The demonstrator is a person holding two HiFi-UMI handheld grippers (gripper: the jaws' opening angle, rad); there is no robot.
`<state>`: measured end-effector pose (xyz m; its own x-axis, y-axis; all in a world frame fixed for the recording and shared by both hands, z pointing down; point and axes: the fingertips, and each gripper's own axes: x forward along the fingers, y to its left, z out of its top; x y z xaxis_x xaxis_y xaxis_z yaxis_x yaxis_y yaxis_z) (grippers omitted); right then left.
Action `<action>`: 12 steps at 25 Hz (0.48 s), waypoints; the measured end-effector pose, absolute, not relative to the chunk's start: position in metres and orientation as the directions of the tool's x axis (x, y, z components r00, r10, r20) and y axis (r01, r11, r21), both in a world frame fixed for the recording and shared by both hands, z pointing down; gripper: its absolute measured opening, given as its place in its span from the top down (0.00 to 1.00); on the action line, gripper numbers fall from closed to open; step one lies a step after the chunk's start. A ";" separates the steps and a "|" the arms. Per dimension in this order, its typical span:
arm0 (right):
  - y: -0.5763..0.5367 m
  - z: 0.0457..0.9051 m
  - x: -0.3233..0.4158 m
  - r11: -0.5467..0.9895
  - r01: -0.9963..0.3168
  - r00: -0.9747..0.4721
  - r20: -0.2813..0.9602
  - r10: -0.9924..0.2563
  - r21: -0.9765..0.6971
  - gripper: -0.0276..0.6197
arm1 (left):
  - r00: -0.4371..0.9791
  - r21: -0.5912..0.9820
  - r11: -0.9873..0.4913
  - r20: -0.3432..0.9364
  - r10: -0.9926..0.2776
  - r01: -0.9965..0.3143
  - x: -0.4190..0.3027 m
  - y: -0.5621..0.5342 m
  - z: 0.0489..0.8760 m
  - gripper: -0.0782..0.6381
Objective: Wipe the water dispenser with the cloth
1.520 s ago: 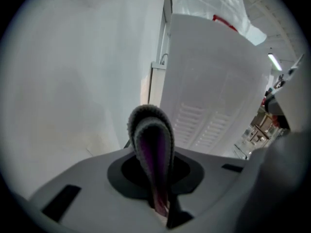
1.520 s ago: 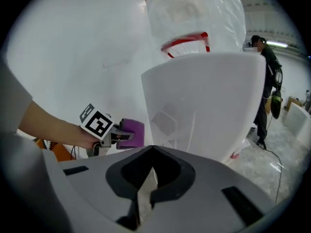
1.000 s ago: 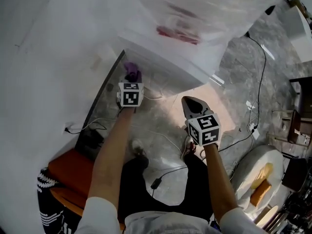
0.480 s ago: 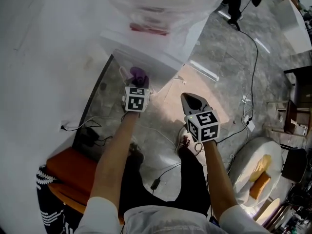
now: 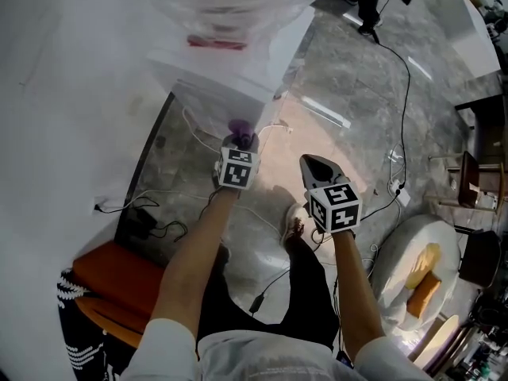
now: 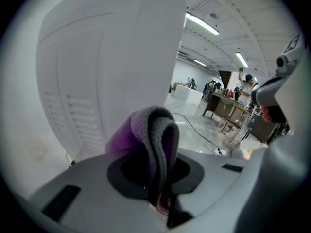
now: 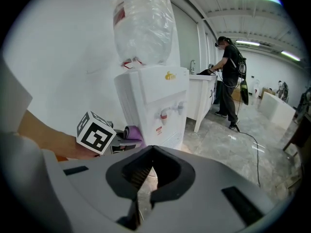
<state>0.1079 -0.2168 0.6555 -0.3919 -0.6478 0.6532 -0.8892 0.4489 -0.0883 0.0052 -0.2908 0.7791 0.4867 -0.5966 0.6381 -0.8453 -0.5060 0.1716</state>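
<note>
Pinching the cloth (image 6: 156, 135), left gripper (image 5: 240, 141) fingers meet the water dispenser (image 7: 155, 101); right gripper (image 5: 313, 162) fingers are pressed together above floor cables (image 5: 409, 94).

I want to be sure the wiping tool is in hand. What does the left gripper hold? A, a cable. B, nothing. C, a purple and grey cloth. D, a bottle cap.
C: the left gripper is clamped on the folded purple and grey cloth, beside the water dispenser.
</note>
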 end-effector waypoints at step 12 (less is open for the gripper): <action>-0.207 0.684 0.084 0.473 -0.877 -0.395 0.695 -0.601 -0.089 0.95 | 0.509 0.298 -0.430 0.666 -0.546 -0.852 -0.023 -0.257 0.807 0.82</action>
